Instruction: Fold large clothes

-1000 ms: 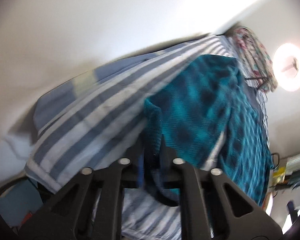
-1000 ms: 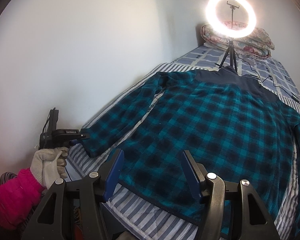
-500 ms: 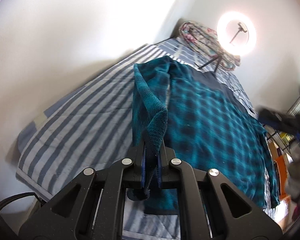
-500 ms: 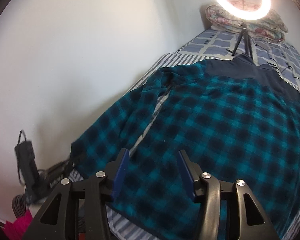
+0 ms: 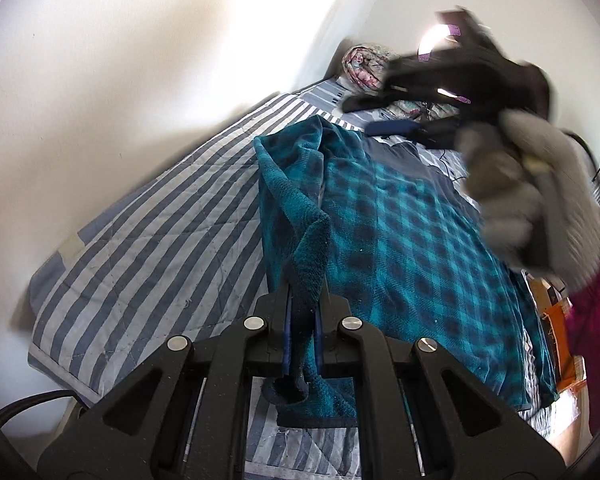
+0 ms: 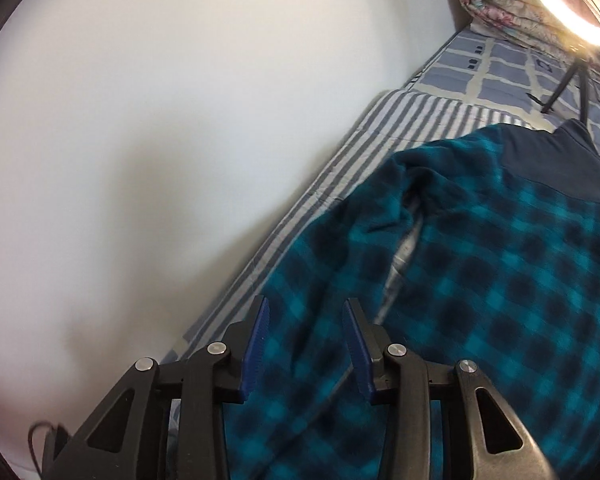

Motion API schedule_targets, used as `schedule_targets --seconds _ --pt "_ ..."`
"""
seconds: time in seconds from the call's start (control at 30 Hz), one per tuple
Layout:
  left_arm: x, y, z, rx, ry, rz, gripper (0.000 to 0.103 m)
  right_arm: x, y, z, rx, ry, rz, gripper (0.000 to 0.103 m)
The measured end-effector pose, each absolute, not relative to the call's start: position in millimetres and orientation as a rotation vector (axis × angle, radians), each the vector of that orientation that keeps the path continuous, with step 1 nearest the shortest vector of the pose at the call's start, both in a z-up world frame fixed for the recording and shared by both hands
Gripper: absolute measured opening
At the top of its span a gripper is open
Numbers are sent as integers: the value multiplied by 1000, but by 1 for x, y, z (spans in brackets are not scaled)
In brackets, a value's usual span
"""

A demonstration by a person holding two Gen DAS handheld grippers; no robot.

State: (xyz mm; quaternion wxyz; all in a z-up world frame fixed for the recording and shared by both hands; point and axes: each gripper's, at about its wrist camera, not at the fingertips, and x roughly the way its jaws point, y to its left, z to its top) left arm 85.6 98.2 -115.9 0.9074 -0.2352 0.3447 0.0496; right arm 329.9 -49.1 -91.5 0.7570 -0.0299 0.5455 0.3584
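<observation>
A teal and navy plaid fleece jacket (image 5: 412, 248) lies spread on the striped bed cover (image 5: 172, 232). My left gripper (image 5: 302, 312) is shut on the cuff of the jacket's left sleeve (image 5: 296, 208), which is lifted and drawn in over the jacket's body. In the left wrist view my right gripper (image 5: 396, 114) passes blurred above the jacket's collar end, held in a gloved hand (image 5: 540, 200). In the right wrist view my right gripper (image 6: 306, 344) hangs over the sleeve (image 6: 340, 272); its jaws are closing, and its blue pads (image 6: 256, 344) press on no cloth.
The bed runs along a white wall (image 6: 160, 120) on the left. A ring light on a tripod (image 6: 568, 4) and a folded floral quilt (image 6: 496, 4) stand at the bed's head. A pink sleeve (image 5: 596, 320) and orange items sit at the right bedside.
My left gripper has lifted the sleeve cuff and carried it in over the jacket. My right gripper has swept left and forward over the sleeve, and its jaws have narrowed.
</observation>
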Motion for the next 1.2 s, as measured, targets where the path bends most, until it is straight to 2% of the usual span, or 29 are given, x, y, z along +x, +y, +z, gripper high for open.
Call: schedule_targets --seconds 0.3,0.63,0.67,0.73,0.8,0.9,1.2 --pt "84 100 -114 -471 710 82 6 357 31 -132 -113 1265 766 40" --pt "77 100 -112 -438 702 77 6 370 85 -176 -285 1307 630 39" --pt "77 100 -111 -435 701 76 6 373 87 -179 -296 1310 614 37" --pt "76 99 -111 -429 700 74 6 377 90 -189 -328 1317 578 25" --pt "76 97 -111 -412 701 78 6 379 90 -194 -357 1310 570 2" --pt "77 95 -111 -397 699 82 6 386 83 -188 -303 1289 580 0" --pt "81 51 -103 -252 687 51 5 415 16 -118 -57 1170 616 0"
